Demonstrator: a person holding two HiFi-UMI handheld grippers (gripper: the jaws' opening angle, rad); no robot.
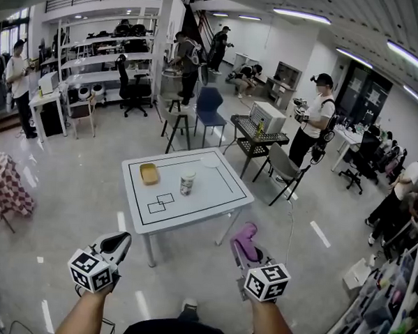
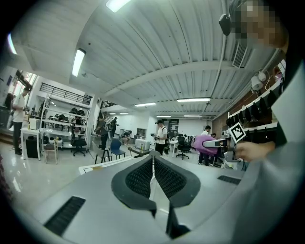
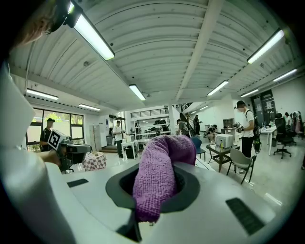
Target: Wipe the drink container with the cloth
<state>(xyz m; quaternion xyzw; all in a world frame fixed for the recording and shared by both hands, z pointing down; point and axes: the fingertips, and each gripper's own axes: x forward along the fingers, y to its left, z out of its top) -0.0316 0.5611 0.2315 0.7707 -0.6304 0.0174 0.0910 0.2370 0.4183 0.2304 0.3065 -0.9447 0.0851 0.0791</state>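
A white drink container (image 1: 187,182) stands upright near the middle of the white table (image 1: 214,201), well ahead of both grippers. My right gripper (image 1: 243,240) is shut on a purple cloth (image 3: 159,174), which drapes over its jaws and shows as a purple fold (image 1: 244,233) in the head view. My left gripper (image 1: 118,243) is held at the same height to the left, shut with nothing in it; its dark pads (image 2: 143,178) meet. Both grippers hang short of the table's near edge.
A shallow yellow dish (image 1: 149,173) lies left of the container and a white plate (image 1: 210,163) sits at the far side. Black rectangles are marked on the tabletop. Chairs (image 1: 284,167), a cart (image 1: 258,134) and several people stand beyond the table.
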